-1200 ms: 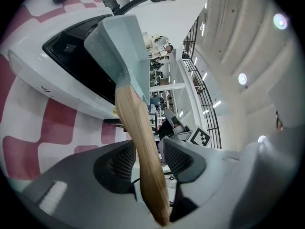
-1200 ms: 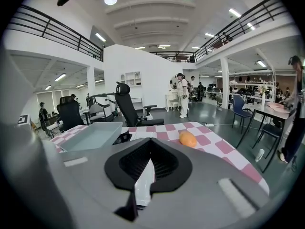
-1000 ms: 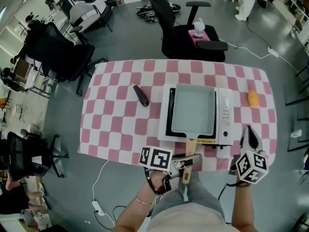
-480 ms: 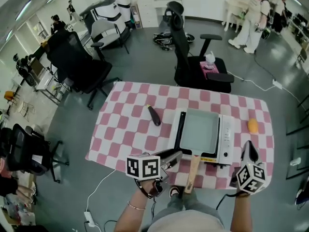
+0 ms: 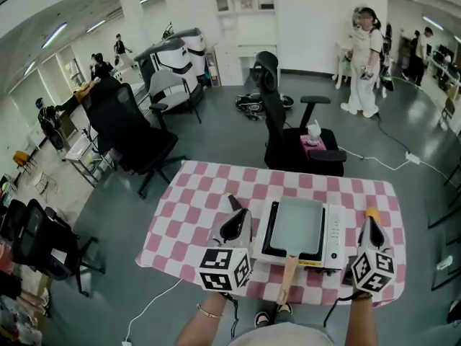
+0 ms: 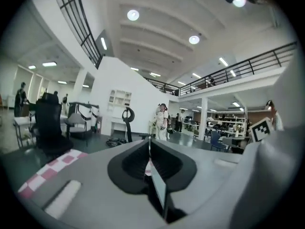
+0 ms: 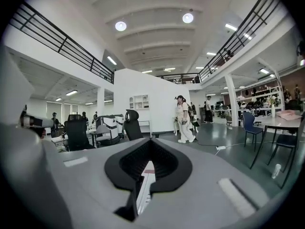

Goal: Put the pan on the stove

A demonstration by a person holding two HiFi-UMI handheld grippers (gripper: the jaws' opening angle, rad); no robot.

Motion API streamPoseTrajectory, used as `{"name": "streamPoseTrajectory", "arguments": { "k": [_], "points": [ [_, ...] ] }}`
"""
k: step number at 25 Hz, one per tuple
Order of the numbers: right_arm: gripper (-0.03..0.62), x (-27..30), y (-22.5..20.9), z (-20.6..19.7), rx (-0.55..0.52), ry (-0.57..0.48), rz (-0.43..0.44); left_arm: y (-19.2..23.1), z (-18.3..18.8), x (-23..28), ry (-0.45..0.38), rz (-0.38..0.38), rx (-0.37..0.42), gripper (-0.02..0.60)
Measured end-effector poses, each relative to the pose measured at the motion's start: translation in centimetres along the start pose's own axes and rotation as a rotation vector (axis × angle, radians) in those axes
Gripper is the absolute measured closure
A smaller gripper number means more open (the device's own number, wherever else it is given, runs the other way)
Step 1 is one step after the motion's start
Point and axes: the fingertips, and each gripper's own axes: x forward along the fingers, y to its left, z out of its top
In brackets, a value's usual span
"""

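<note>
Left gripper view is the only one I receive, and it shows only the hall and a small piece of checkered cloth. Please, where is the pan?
Observer: The grey rectangular pan sits on the white tabletop stove, to the right of your left gripper, whose fingers are closing on nothing.
Operator: And the handle, does somebody hold it?
Observer: No. The wooden handle points toward you over the near edge of the pink-and-white checkered table, and nothing touches it.
Operator: Where is the other gripper?
Observer: The right gripper is on the stove's right side, fingers shut and empty.
</note>
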Motion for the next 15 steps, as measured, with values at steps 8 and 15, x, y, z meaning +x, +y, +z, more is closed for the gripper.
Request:
{"name": "streamPoseTrajectory", "arguments": {
  "k": [8, 15],
  "points": [
    [0.585, -2.2, -0.7, 2.7, -0.011, -0.109, -0.015, -0.3, 2.7, -1.1, -0.195, 0.067, 0.064, 0.584],
    [0.585, -3.6, -2.1, 2.3, -0.011, -0.116, -0.048, 0.2, 1.5, -0.8, -0.201, 0.135, 0.095, 0.584]
  ]
}}
